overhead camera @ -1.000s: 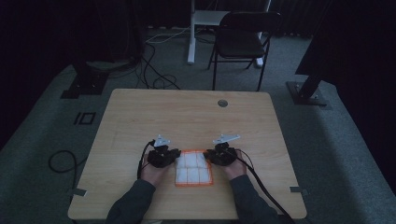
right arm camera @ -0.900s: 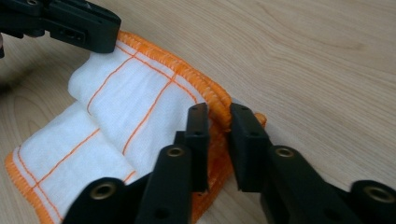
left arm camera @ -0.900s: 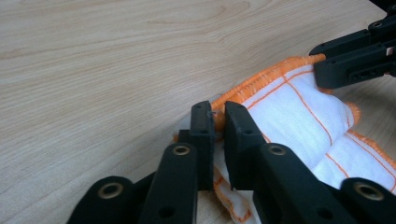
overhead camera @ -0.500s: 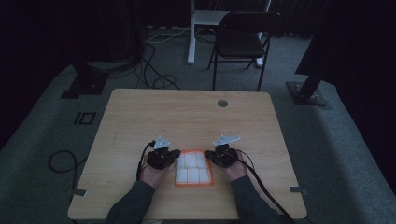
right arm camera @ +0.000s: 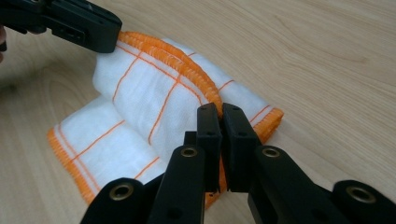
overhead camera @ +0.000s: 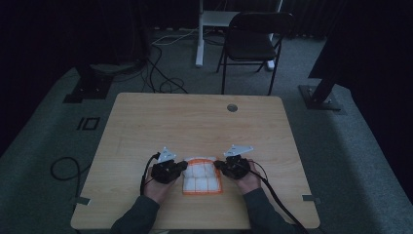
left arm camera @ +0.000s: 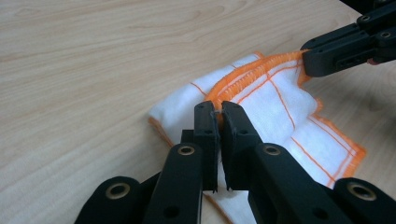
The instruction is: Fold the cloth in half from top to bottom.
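Nearest the person, the white dishcloth with orange hem and grid lines lies on the wooden worktop close to its near edge. The left hand-held gripper has just closed and pinches the cloth's raised orange hem; the right hand-held gripper pinches the same hem at the cloth's opposite side. Beyond the cloth, past the worktop, a dark chair is dim and partly cut off.

Your cloth: white, thin orange grid lines, thick orange stitched hem. Your grippers, left and right: black, brass-coloured rivets. Table under you: pale wood grain. Chair beyond: black.
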A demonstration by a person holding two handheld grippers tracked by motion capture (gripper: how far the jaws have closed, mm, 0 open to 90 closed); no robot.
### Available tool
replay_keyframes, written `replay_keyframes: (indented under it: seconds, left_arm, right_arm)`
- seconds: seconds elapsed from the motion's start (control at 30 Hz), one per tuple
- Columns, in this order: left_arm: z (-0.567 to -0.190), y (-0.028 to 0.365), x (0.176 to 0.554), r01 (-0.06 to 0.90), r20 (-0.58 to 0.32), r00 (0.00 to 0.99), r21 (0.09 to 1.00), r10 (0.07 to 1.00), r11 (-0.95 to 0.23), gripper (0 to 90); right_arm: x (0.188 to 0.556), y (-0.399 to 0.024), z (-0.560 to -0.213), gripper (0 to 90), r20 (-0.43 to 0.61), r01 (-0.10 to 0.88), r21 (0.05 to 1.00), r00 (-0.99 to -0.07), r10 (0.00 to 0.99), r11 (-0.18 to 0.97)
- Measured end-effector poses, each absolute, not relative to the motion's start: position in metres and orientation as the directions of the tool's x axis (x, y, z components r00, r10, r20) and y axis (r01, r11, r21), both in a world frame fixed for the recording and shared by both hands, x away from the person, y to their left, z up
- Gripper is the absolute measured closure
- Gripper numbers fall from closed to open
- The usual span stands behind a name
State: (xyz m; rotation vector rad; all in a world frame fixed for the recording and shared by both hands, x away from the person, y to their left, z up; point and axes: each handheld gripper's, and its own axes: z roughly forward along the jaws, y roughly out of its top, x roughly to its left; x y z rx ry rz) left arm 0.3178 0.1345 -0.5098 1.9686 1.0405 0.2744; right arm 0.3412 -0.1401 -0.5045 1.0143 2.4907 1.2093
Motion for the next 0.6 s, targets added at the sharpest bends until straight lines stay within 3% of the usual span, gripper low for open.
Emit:
replay_keyframes:
  seconds: [0.33, 0.6]
  left_arm:
    - [-0.513, 0.137, 0.302, 0.576, -0.216, 0.63, 0.774, 0.746, -0.262, 85.1]
    - [-0.5, 0.143, 0.306, 0.557, -0.212, 0.617, 0.798, 0.757, -0.23, 78.7]
  right_arm:
    - [0.328, -0.145, -0.506, 87.1, 0.152, 0.498, 0.759, -0.763, 0.628, 0.42]
    - [0.321, -0.15, -0.505, 87.2, 0.161, 0.49, 0.766, -0.773, 0.614, 0.416]
